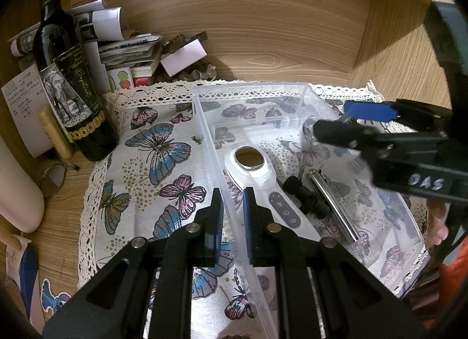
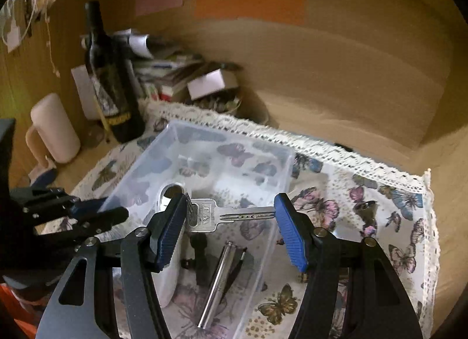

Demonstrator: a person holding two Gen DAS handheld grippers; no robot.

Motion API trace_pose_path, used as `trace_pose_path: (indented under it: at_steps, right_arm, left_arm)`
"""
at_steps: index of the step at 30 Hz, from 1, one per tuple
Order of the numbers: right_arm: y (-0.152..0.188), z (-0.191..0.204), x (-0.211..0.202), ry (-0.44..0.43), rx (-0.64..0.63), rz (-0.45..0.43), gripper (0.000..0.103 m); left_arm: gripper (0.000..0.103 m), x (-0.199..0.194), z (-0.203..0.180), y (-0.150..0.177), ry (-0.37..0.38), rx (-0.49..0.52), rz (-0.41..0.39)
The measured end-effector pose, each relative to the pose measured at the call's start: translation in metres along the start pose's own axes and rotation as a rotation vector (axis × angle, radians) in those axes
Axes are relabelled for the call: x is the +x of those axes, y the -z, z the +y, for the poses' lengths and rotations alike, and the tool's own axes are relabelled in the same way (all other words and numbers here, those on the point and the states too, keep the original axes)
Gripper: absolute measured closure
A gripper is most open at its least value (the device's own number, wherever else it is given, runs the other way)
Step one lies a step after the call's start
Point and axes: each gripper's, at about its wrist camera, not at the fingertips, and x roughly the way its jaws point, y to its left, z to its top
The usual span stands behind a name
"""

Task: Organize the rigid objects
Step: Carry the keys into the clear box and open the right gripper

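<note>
A silver key (image 2: pixel 218 216) is held crosswise between the blue pads of the right gripper (image 2: pixel 231 222), head against one pad and blade tip against the other, above the clear plastic bin (image 2: pixel 234 146). Raised marks are seen on the key's head, but they cannot be read. Inside the bin a white handheld device (image 1: pixel 257 175) with a round metal plate, a chrome cylinder (image 1: pixel 333 207) and a small black part (image 1: pixel 307 197) are laid on the bottom. The bin's near wall is clamped between the narrowly closed jaws of the left gripper (image 1: pixel 232 201). "DAS" is written in white on the right gripper's body. The bin is set on a butterfly-print cloth (image 1: pixel 163 149) with a lace edge. At the left a dark wine bottle (image 1: pixel 70 76) is stood, its elephant label bearing "APPELLATION".
</note>
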Motion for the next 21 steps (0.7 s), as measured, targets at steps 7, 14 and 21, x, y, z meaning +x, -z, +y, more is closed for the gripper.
trace_pose_path:
  at_steps: [7,14,21]
  right_arm:
    - [-0.001,0.006,0.015,-0.021,-0.033,0.061,0.044]
    - [0.000,0.005,0.018,-0.048,-0.020,0.092,0.044]
    - [-0.001,-0.002,-0.004,-0.030,-0.002,0.041,0.044]
  left_arm:
    - [0.090,0.000,0.000,0.000,0.000,0.001,0.000]
    - [0.090,0.000,0.000,0.000,0.000,0.000,0.000]
    - [0.090,0.000,0.000,0.000,0.000,0.000,0.000]
